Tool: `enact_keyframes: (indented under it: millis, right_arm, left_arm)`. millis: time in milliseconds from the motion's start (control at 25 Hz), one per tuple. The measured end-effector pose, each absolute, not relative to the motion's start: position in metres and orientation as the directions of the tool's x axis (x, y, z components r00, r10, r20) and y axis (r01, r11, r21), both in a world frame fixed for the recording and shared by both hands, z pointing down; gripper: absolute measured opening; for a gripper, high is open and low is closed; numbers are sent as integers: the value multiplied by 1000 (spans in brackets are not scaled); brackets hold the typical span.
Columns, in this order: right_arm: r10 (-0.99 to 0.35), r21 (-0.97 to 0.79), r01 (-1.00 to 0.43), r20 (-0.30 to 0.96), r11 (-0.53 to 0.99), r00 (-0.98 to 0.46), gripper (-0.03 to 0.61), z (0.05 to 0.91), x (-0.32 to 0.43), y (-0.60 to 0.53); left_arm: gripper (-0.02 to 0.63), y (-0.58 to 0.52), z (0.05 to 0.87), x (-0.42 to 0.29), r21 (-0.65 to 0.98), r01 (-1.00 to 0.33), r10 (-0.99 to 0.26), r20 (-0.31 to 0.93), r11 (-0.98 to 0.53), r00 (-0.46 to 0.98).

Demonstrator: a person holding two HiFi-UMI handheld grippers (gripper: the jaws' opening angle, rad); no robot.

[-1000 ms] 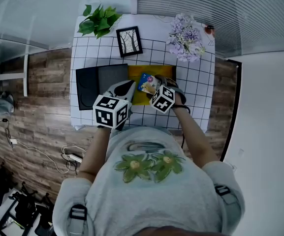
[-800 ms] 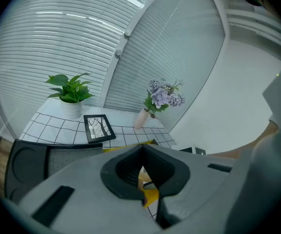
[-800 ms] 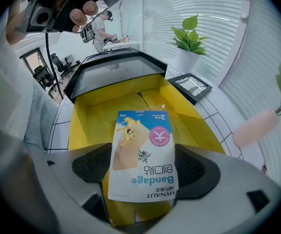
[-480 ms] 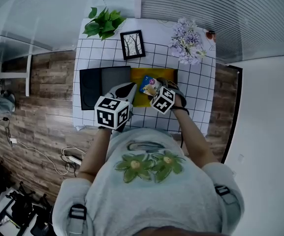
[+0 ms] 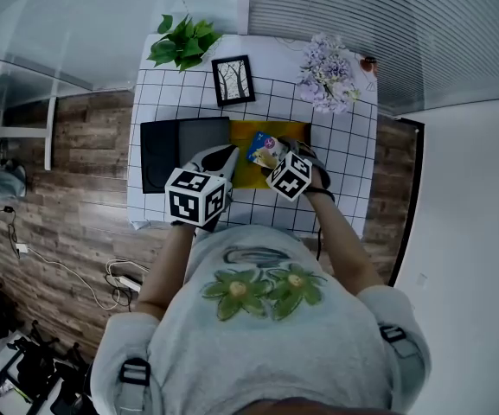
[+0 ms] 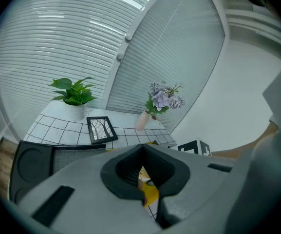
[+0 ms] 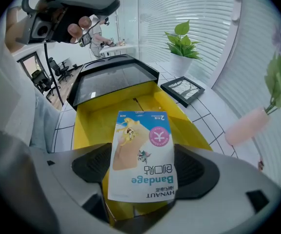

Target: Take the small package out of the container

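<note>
My right gripper [image 5: 277, 154] [image 7: 140, 174] is shut on the small package [image 5: 265, 149] [image 7: 142, 155], a white and blue bandage pouch. It holds the pouch by its lower end, above the open yellow container [image 5: 246, 135] [image 7: 101, 118]. The pouch is tilted and lifted off the container's floor. My left gripper [image 5: 223, 159] [image 6: 147, 191] sits at the container's near left edge. Its jaws are closed together with a bit of yellow wall pinched between them. The rest of the container is hidden behind the jaws in the left gripper view.
A black lid or tray [image 5: 180, 145] [image 7: 113, 77] lies just left of the container on the gridded tablecloth [image 5: 344, 145]. A potted plant [image 5: 184, 41] [image 6: 74, 94], a picture frame [image 5: 233, 79] [image 6: 100, 129] and a vase of lilac flowers [image 5: 327, 69] [image 6: 163, 99] stand at the back.
Only the head view has shifted a little. Both grippers keep their places, and the package stays held over the container.
</note>
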State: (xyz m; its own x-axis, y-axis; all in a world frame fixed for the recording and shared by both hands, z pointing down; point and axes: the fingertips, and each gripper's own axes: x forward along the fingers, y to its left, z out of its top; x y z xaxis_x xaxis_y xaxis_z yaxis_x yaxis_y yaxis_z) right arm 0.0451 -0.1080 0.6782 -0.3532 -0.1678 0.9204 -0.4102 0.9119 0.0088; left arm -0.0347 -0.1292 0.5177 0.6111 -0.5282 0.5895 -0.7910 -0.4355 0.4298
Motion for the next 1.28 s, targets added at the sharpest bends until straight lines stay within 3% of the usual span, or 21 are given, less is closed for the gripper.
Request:
enact_keyframes:
  millis: [520,1280]
  right_arm:
    - [-220,67,-413,916,908,-335,376,655,52,-107]
    - [-311,84,-479,854,874,-418,376,596,44,-101]
  left_arm:
    - [6,-124,519,-32,418,-798,-537,592,-434,602]
    - [6,-109,518,-32,404,-804,-543,594,-436,593]
